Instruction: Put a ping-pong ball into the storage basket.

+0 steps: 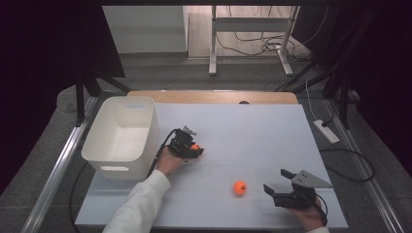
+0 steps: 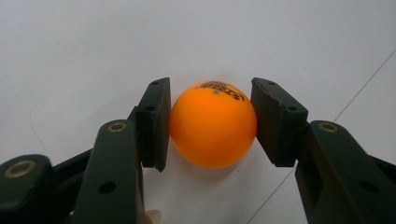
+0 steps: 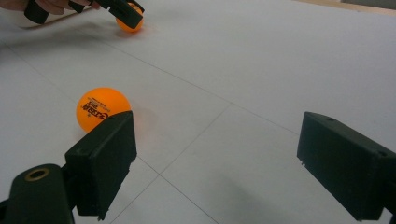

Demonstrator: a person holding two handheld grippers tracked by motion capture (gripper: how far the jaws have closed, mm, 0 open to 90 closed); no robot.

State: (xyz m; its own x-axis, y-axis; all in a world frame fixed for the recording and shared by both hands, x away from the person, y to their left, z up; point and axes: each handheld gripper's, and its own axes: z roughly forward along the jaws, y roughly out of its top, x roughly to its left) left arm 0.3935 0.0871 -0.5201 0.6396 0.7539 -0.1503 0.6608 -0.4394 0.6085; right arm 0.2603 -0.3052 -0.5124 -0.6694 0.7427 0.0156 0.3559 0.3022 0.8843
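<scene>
An orange ping-pong ball (image 2: pixel 212 128) with black print sits on the white table between the pads of my left gripper (image 2: pixel 212 91), and both pads press against its sides. From above, that gripper (image 1: pixel 194 148) and its ball (image 1: pixel 195 146) lie just right of the white bin. A second orange ball (image 1: pixel 240 187) rests loose near the front of the table. My right gripper (image 1: pixel 275 179) stands open a little to its right, nothing between its jaws. Along the right gripper (image 3: pixel 219 140), the loose ball (image 3: pixel 97 109) lies beyond the left pad, and the held ball (image 3: pixel 128 24) is farther off.
A white plastic bin (image 1: pixel 99 158) with handle slots stands at the table's left side. The white tabletop (image 1: pixel 257 126) has thin lines across it. A wooden edge runs along the back, with desk legs and cables on the floor beyond.
</scene>
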